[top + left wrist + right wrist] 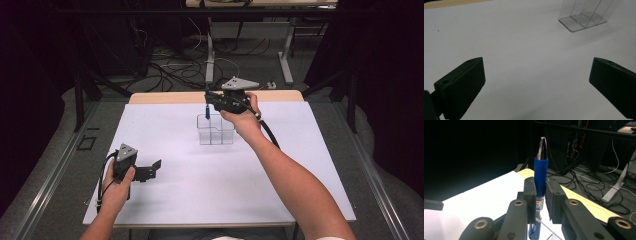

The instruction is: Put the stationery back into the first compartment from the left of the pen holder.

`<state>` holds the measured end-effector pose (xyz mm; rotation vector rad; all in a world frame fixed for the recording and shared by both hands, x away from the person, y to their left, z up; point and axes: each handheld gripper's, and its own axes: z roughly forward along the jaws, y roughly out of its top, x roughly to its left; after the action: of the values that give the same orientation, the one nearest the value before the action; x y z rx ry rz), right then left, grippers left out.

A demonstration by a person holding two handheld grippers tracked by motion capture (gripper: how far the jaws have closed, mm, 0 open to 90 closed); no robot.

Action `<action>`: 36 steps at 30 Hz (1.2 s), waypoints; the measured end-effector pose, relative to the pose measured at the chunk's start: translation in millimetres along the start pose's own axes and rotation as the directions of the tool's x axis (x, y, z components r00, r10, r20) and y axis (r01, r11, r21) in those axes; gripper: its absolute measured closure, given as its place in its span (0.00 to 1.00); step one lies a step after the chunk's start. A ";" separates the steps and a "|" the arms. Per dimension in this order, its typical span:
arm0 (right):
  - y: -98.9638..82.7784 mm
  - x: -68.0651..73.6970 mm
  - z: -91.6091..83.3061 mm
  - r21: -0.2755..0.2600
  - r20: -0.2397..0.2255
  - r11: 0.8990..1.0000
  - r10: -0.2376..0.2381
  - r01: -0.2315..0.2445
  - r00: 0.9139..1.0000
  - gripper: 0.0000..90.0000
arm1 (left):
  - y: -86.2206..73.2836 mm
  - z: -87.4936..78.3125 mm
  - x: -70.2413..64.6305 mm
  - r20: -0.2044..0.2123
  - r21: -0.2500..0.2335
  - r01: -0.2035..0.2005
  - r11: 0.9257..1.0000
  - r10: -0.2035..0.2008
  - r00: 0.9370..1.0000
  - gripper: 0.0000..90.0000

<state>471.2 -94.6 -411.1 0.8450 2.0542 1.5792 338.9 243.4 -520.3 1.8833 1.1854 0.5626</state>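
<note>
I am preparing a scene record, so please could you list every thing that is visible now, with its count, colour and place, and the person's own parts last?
Pen: one, blue with a silver tip, clamped in the right gripper above the organiser.
Organiser: one, clear plastic with compartments, on the far middle of the table.
Table: one, white top with a wooden far edge.
Cables: many, black and white, on the floor beyond the table.
Left gripper: one, black, open, low over the near left of the table.
Right gripper: one, black, shut on the pen.
Hands: two, left hand, right hand, each holding a gripper.
</note>
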 end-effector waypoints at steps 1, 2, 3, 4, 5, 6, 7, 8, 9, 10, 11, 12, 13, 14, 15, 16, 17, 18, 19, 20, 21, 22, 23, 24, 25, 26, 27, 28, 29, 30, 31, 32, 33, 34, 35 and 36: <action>-0.9 0.2 1.2 0.004 -0.002 1.000 -0.002 0.002 1.000 0.88 | 0.1 -0.1 0.0 0.001 0.000 0.001 1.000 -0.001 1.000 0.00; -1.5 1.0 2.3 0.007 -0.001 1.000 0.000 0.000 1.000 0.89 | 0.1 -0.1 0.1 0.001 -0.001 0.002 1.000 -0.002 1.000 0.00; -1.9 1.4 3.0 0.018 0.001 1.000 -0.003 0.003 1.000 0.89 | 0.1 -0.2 0.2 0.002 -0.001 0.002 1.000 -0.002 1.000 0.00; -3.1 1.7 4.5 0.009 -0.002 1.000 -0.006 0.006 1.000 0.88 | 0.0 -0.3 0.2 0.001 -0.001 0.002 1.000 -0.002 1.000 0.00; -3.6 2.5 5.6 0.012 -0.001 1.000 -0.006 0.006 1.000 0.89 | 0.1 -0.3 0.2 0.002 -0.001 0.002 1.000 -0.002 1.000 0.00; -4.0 3.1 6.0 0.026 -0.002 1.000 -0.010 0.010 1.000 0.89 | 0.1 -0.3 0.2 0.002 -0.002 0.002 1.000 -0.002 1.000 0.00; -5.0 3.8 7.2 0.023 -0.005 1.000 -0.010 0.010 1.000 0.89 | 0.1 -0.2 0.0 0.002 -0.005 0.006 1.000 -0.006 1.000 0.00; -5.7 4.8 8.2 0.027 -0.003 1.000 -0.009 0.009 1.000 0.89 | 0.2 -0.3 0.0 0.002 -0.005 0.005 1.000 -0.005 1.000 0.00; -6.5 5.2 9.1 0.034 -0.004 0.999 -0.020 0.020 1.000 0.89 | 0.2 -0.3 0.0 0.002 -0.004 0.004 1.000 -0.004 1.000 0.00; -7.3 6.3 10.1 0.038 -0.005 0.999 -0.018 0.019 1.000 0.89 | 0.2 -0.3 0.0 0.002 -0.004 0.004 1.000 -0.004 1.000 0.00; -7.7 6.5 10.6 0.051 -0.006 0.998 -0.032 0.033 0.999 0.89 | 0.2 -0.3 0.0 0.002 -0.004 0.003 1.000 -0.003 1.000 0.00; -8.7 7.7 12.0 0.045 -0.008 0.999 -0.025 0.026 1.000 0.89 | 0.2 -0.3 0.0 0.002 -0.005 0.004 1.000 -0.004 1.000 0.00; -9.5 8.3 12.7 0.051 -0.007 0.998 -0.027 0.028 1.000 0.89 | 0.3 -0.5 0.2 0.002 -0.002 0.000 1.000 0.000 1.000 0.00; -10.0 8.5 13.3 0.064 -0.008 0.997 -0.031 0.032 0.999 0.89 | 0.3 -0.5 0.2 0.002 -0.002 0.000 1.000 0.000 1.000 0.00; -11.0 9.0 14.6 0.060 -0.009 0.998 -0.028 0.029 1.000 0.89 | 0.3 -0.5 0.2 0.002 -0.002 -0.001 1.000 0.001 1.000 0.00; -11.6 9.5 15.3 0.068 -0.011 0.997 -0.024 0.025 1.000 0.88 | 0.3 -0.4 0.2 0.002 -0.001 -0.001 1.000 0.001 1.000 0.00; -12.5 9.7 16.5 0.067 -0.012 0.997 -0.026 0.026 1.000 0.89 | 0.3 -0.3 0.2 0.003 -0.001 -0.001 1.000 0.001 1.000 0.00; -13.2 10.0 17.3 0.077 -0.014 0.997 -0.027 0.028 1.000 0.88 | 0.2 -0.2 0.2 0.002 -0.001 -0.002 1.000 0.002 1.000 0.00; -14.2 10.7 18.2 0.082 -0.011 0.996 -0.023 0.024 1.000 0.89 | 0.1 0.0 -0.4 0.007 -0.002 0.007 1.000 -0.007 1.000 0.00; -14.5 10.8 18.6 0.099 -0.013 0.995 -0.032 0.033 0.999 0.88 | 0.1 0.1 -0.4 0.007 -0.002 0.006 1.000 -0.006 1.000 0.00; -15.7 11.4 20.0 0.095 -0.014 0.995 -0.028 0.029 0.999 0.88 | 0.1 0.1 -0.4 0.007 -0.002 0.006 1.000 -0.006 1.000 0.00; -16.8 11.8 20.9 0.099 -0.013 0.995 -0.030 0.031 0.999 0.88 | 0.1 0.1 -0.4 0.006 -0.002 0.006 1.000 -0.006 1.000 0.00; -17.8 12.0 21.9 0.100 -0.014 0.994 -0.037 0.038 0.999 0.88 | 0.1 0.0 -0.4 0.007 -0.002 0.006 1.000 -0.006 1.000 0.00; -19.2 12.7 22.7 0.104 -0.013 0.994 -0.034 0.035 0.999 0.88 | 0.1 0.0 -0.4 0.007 -0.002 0.005 1.000 -0.005 1.000 0.00; -20.6 12.8 23.7 0.108 -0.012 0.993 -0.036 0.037 0.999 0.88 | 0.1 0.0 -0.4 0.007 -0.002 0.005 1.000 -0.005 1.000 0.00; -22.1 12.9 24.5 0.115 -0.013 0.993 -0.037 0.038 0.999 0.88 | 0.0 0.1 -0.5 0.007 -0.002 0.005 1.000 -0.005 1.000 0.00; -23.6 13.5 25.2 0.119 -0.012 0.992 -0.035 0.036 0.999 0.88 | -0.1 0.2 -0.4 0.007 -0.001 0.004 1.000 -0.004 1.000 0.00; -24.7 13.5 25.5 0.133 -0.014 0.990 -0.038 0.039 0.999 0.88 | -0.1 0.3 -0.6 0.009 -0.001 0.006 1.000 -0.005 1.000 0.00; -26.3 13.5 26.6 0.133 -0.015 0.990 -0.039 0.041 0.999 0.88 | -0.2 0.5 -0.7 0.009 -0.001 0.004 1.000 -0.004 1.000 0.00; -27.6 13.9 27.5 0.135 -0.013 0.990 -0.038 0.040 0.999 0.88 | -0.1 0.6 -0.8 0.009 0.000 0.004 1.000 -0.004 1.000 0.00; -28.6 14.0 28.2 0.139 -0.015 0.989 -0.042 0.043 0.999 0.88 | 0.1 0.4 -0.6 0.007 0.002 -0.004 1.000 0.003 1.000 0.00; -29.2 14.3 28.5 0.152 -0.014 0.987 -0.045 0.047 0.999 0.88 | 0.2 0.3 -0.5 0.006 0.003 -0.006 1.000 0.006 1.000 0.00; -30.0 15.0 29.4 0.150 -0.014 0.988 -0.044 0.045 0.999 0.88 | 0.2 0.4 -0.5 0.006 0.003 -0.005 1.000 0.005 1.000 0.00; -30.5 15.1 30.1 0.151 -0.014 0.987 -0.052 0.053 0.999 0.88 | 0.1 0.5 -0.4 0.006 0.003 -0.005 1.000 0.005 1.000 0.00; -30.8 15.5 30.6 0.156 -0.014 0.986 -0.053 0.055 0.998 0.88 | 0.0 0.6 -0.4 0.006 0.002 -0.005 1.000 0.005 1.000 0.00; -31.1 16.0 30.9 0.158 -0.014 0.986 -0.051 0.053 0.999 0.88 | 0.0 0.6 -0.5 0.006 0.001 -0.005 1.000 0.005 1.000 0.00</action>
<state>472.9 -67.1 -448.8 0.8320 2.2138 1.4102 339.1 242.8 -520.5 1.8882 1.1779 0.5589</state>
